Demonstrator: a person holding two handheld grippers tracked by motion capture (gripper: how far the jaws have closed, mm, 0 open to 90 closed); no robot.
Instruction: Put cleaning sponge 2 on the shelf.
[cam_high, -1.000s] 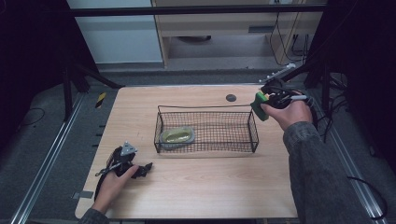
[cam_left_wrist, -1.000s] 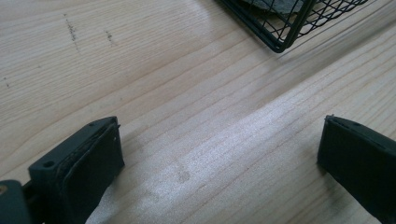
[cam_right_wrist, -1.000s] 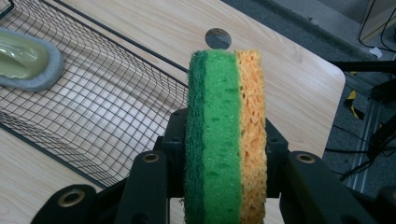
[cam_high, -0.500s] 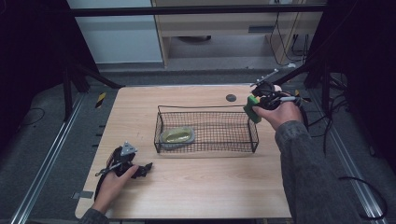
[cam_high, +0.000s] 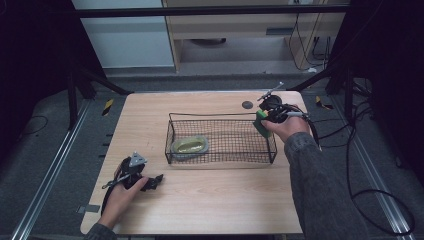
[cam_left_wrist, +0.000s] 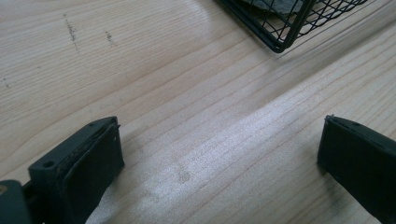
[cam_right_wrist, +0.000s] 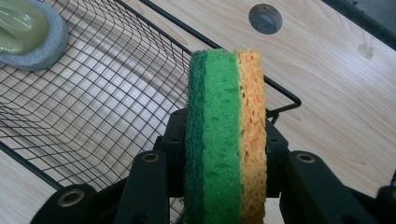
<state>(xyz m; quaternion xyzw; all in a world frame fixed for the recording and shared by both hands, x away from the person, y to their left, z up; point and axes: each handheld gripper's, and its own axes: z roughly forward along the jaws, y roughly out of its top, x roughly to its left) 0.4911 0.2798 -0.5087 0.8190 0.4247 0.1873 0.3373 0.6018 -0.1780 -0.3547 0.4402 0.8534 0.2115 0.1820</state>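
My right gripper (cam_high: 262, 123) is shut on a green and orange sponge (cam_right_wrist: 227, 126), held on edge over the right end of the black wire basket (cam_high: 173, 131). In the right gripper view the sponge (cam_right_wrist: 227, 126) stands upright between the jaws, just above the basket's rim (cam_right_wrist: 243, 66). A grey-rimmed green dish (cam_high: 190, 145) lies inside the basket at its left end, also seen as the dish (cam_right_wrist: 25, 32) in the right gripper view. My left gripper (cam_high: 156, 180) rests on the table near the front left, its jaws wide open over bare wood (cam_left_wrist: 219, 140).
A dark round hole (cam_high: 247, 105) sits in the tabletop behind the basket, seen as a grey disc (cam_right_wrist: 265, 17) up close. A corner of the basket (cam_left_wrist: 280, 44) lies ahead of the left gripper. Cables trail off the table's right side.
The right hand has moved down and left with the sponge, from beyond the basket's right end to its right rim. The left hand has stayed put.
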